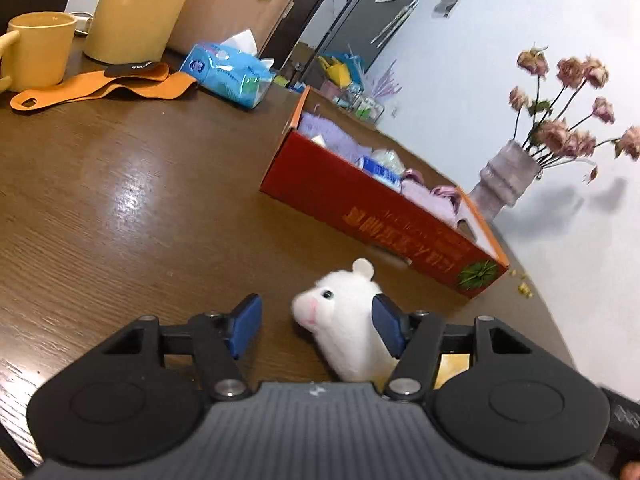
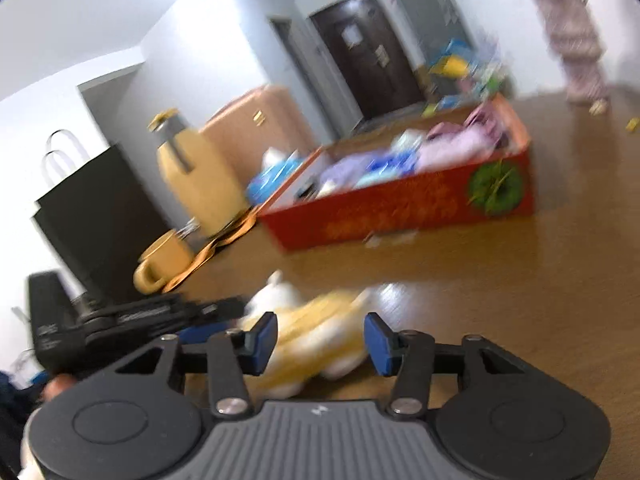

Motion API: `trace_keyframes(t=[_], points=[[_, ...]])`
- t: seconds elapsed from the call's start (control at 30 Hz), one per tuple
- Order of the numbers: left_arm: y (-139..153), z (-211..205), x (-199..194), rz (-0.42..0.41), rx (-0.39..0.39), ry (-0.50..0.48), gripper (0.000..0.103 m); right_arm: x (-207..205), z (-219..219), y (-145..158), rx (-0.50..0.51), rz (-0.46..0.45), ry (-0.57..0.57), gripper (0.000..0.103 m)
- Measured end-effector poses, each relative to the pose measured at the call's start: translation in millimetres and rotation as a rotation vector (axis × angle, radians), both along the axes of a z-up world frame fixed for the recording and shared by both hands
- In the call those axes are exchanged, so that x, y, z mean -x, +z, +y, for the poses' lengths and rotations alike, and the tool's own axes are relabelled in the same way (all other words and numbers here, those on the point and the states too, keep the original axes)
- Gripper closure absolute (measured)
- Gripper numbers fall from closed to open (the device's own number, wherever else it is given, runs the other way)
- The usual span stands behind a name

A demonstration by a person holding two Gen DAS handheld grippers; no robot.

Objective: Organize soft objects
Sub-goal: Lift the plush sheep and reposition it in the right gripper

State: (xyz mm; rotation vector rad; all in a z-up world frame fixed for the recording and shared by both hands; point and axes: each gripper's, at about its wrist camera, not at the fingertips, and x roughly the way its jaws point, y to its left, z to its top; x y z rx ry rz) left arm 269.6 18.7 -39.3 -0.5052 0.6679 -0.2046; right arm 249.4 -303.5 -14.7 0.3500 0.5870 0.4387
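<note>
A white plush mouse (image 1: 348, 316) with a pink nose lies on the brown table between the open blue pads of my left gripper (image 1: 316, 326); the right pad touches its side. In the blurred right wrist view the same plush (image 2: 312, 336), white and yellow, lies between the open pads of my right gripper (image 2: 320, 342). The left gripper (image 2: 132, 316) shows there at the plush's left. A red cardboard box (image 1: 384, 216) holding purple and pink soft items stands beyond the plush; it also shows in the right wrist view (image 2: 400, 208).
A yellow mug (image 1: 38, 50), yellow jug (image 1: 136, 8), orange strap (image 1: 108, 86) and blue tissue pack (image 1: 228, 72) stand at the table's far left. A vase of dried roses (image 1: 508, 176) is behind the box. A black paper bag (image 2: 96, 216) stands left.
</note>
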Motion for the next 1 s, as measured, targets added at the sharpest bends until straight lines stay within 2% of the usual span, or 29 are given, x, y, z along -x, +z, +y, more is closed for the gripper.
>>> trace_keyframes(t=[0.07, 0.2, 0.3, 0.4, 0.5, 0.67, 0.77, 0.83, 0.9, 1.0], points=[[1.9, -2.8, 3.3, -0.003, 0.024, -0.029, 0.035, -12.6, -5.5, -3.8, -0.026, 0.026, -0.017, 0.052], [-1.9, -17.1, 4.1, 0.009, 0.031, -0.096, 0.035, -29.7, 2.6, -20.1, -0.074, 0.083, 0.030, 0.048], [-6.4, -18.6, 4.1, 0.030, 0.072, -0.118, 0.043, -31.9, 13.7, -33.8, -0.112, 0.128, 0.070, 0.048], [-6.1, -22.0, 5.5, 0.058, 0.103, -0.153, 0.045, -26.3, 10.2, -35.2, -0.132, 0.114, 0.034, 0.047], [-8.0, -35.7, 9.3, 0.069, 0.120, -0.240, 0.043, -22.7, 2.1, -34.4, -0.133, 0.110, -0.008, 0.047], [3.2, -50.3, 17.8, 0.029, 0.064, -0.383, 0.036, -10.4, -15.9, -30.1, -0.098, 0.094, -0.103, 0.048], [22.8, -37.5, 23.5, -0.094, -0.009, -0.340, 0.031, 7.7, -33.1, -20.9, -0.103, 0.071, -0.116, 0.048], [29.5, -31.6, 14.5, -0.150, -0.046, -0.308, 0.031, 16.2, -41.0, -19.7, -0.114, 0.087, -0.099, 0.048], [27.4, -34.1, -3.8, -0.134, -0.051, -0.323, 0.031, 20.7, -41.7, -21.1, -0.135, 0.117, -0.055, 0.048], [12.1, -46.6, -30.2, -0.045, -0.070, -0.378, 0.033, 21.9, -33.8, -29.6, -0.180, 0.158, -0.018, 0.048]])
